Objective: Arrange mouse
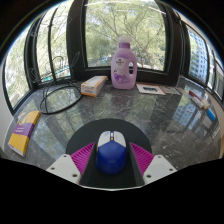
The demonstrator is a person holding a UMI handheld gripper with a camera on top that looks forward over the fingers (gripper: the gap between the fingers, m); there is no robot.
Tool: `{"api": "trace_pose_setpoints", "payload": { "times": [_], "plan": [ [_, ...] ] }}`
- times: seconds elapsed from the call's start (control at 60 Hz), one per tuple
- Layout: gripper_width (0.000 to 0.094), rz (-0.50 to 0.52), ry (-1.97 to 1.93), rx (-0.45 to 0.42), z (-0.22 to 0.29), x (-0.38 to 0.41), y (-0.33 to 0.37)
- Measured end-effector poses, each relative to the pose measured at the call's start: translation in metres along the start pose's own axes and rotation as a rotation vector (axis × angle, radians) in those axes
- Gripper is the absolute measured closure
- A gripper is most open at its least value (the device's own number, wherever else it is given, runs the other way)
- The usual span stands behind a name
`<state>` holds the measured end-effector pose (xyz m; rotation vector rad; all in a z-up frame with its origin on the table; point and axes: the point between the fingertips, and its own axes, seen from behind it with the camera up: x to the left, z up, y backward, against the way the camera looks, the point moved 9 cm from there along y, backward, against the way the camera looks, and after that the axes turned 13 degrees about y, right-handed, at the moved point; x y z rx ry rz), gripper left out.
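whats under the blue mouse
The blue mouse lies on a dark round mat on the table, between the open gripper fingers. The mat's part beneath the mouse is hidden.

Mouse (pixel 111 156) rear cut off below; bottle (pixel 124 65) label too small to read.

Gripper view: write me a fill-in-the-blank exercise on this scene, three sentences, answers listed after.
1. The mouse between the tool's pink pads is ____ in colour.
2. The bottle standing beyond the mouse, by the windows, is ____.
3. The mouse lies on a dark mat that rests on the ____ table.

Missing words: blue; purple; glass
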<state>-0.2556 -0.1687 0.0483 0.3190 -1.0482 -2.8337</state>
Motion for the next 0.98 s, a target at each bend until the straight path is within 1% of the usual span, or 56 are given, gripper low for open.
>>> {"api": "trace_pose_setpoints", "payload": {
  "times": [0.05,0.067,0.1,0.167,0.333,0.567,0.783,0.983],
  "plan": [
    [0.0102,-0.008,0.000,-0.007,0.003,0.001,0.009],
    [0.0060,-0.012,-0.002,-0.011,0.004,0.001,0.013],
    [0.0092,-0.022,-0.003,-0.017,0.007,0.000,0.021],
    [0.0069,-0.041,0.001,-0.025,0.014,-0.002,0.045],
    [0.0077,-0.084,0.003,-0.076,0.025,-0.001,0.105],
    [0.0082,-0.107,0.003,-0.114,0.010,0.014,0.184],
    [0.0083,-0.097,-0.006,-0.115,-0.011,0.027,0.224],
    [0.0083,-0.107,0.005,-0.128,-0.012,0.027,0.237]
  ]
}}
